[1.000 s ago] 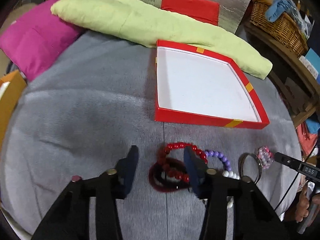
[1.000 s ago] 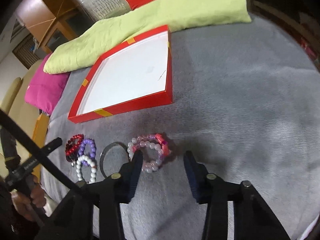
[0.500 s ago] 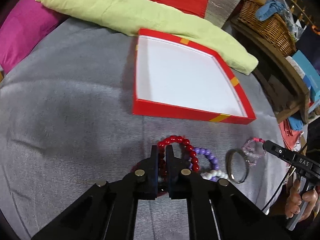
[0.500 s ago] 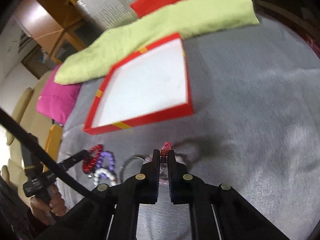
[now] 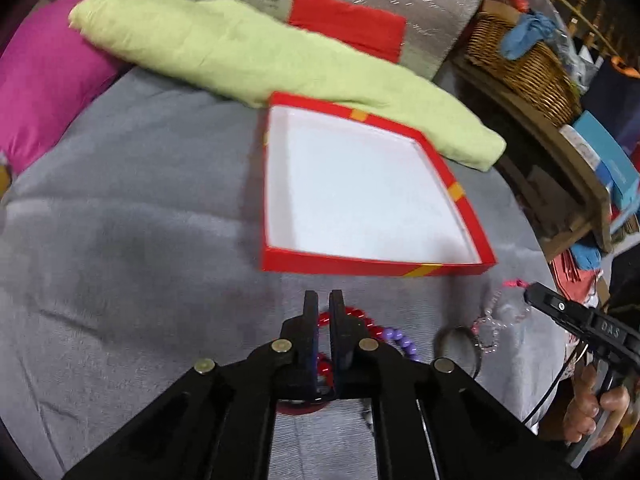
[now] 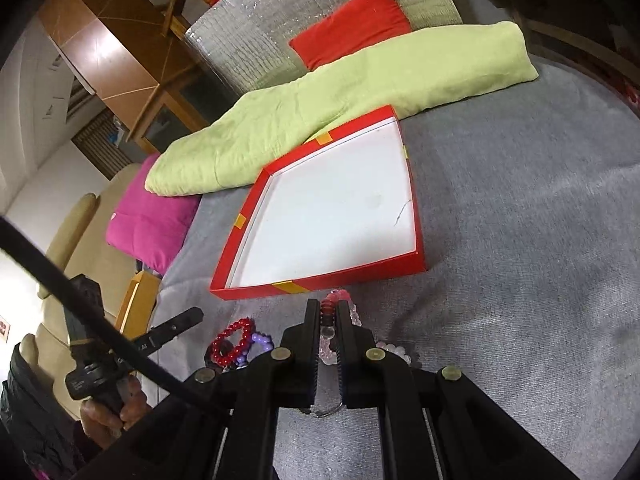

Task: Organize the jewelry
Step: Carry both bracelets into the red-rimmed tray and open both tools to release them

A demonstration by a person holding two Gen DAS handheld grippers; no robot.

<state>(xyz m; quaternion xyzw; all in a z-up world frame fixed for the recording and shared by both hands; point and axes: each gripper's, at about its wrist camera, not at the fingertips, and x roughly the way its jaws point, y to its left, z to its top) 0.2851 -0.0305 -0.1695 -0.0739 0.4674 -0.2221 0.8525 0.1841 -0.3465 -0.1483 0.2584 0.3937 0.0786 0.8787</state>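
Note:
A shallow red box (image 5: 372, 266) with a white inside lies on the grey cloth, also in the right wrist view (image 6: 320, 280). My left gripper (image 5: 323, 300) is shut on the red bead bracelet (image 5: 356, 314), just in front of the box; it also shows in the right wrist view (image 6: 232, 338). A purple bead bracelet (image 5: 400, 342) trails beside it. My right gripper (image 6: 329, 308) is shut on the pink and clear bead bracelet (image 6: 352, 312), which shows hanging in the left wrist view (image 5: 496, 320). A metal bangle (image 5: 448, 338) lies next to it.
A long green cushion (image 5: 256, 56) lies behind the box, with a pink cushion (image 5: 44, 76) at the left and a red cushion (image 5: 348, 24) against a silver panel. A wicker basket (image 5: 524, 64) stands on a wooden shelf at the right.
Both grippers went from open to shut, the left on the red bracelet, the right on the pink one. Both have since lifted and moved towards the red box.

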